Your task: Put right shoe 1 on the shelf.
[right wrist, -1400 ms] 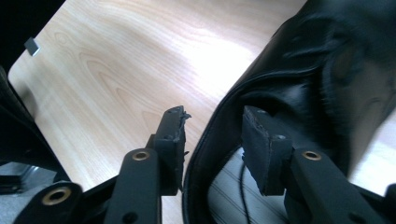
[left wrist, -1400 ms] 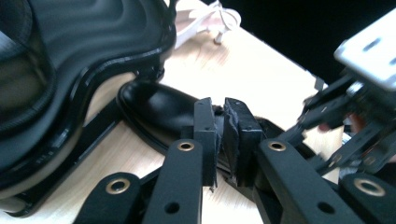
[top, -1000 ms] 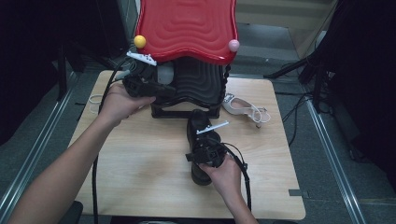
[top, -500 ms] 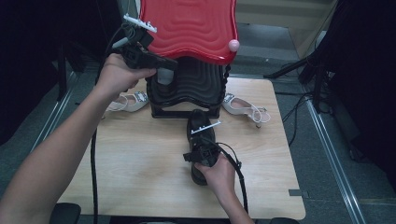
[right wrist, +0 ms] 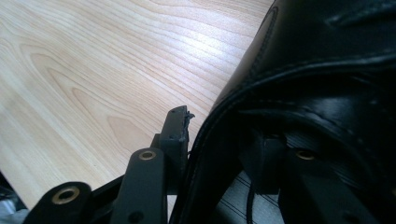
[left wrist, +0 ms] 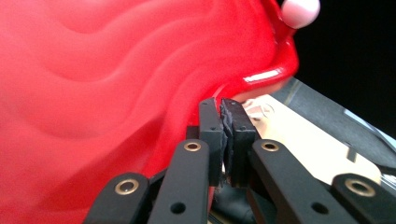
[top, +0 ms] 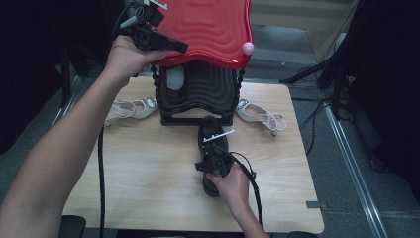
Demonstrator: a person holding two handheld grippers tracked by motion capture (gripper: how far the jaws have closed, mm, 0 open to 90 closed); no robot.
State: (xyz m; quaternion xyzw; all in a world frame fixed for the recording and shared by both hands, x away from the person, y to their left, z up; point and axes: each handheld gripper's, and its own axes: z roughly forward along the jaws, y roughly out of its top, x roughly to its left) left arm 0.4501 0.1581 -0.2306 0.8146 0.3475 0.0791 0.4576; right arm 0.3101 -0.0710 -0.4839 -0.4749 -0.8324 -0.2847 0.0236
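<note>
Left gripper (top: pixel 182 48), fingers pressed together and empty, hovers by the red lid (top: pixel 208 25); right gripper (top: pixel 214 157) fingers, just closing, straddle the black shoe's (top: pixel 212 131) collar on the worktop (top: pixel 148 163).

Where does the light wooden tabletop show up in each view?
High view: the light wooden tabletop spans the middle and bottom.
Left gripper view: a pale strip at the right, below the glossy red wavy shelf top.
Right gripper view: the upper left, beside the black leather shoe.
Shared landmark: the shoe, centre of the high view.
</note>
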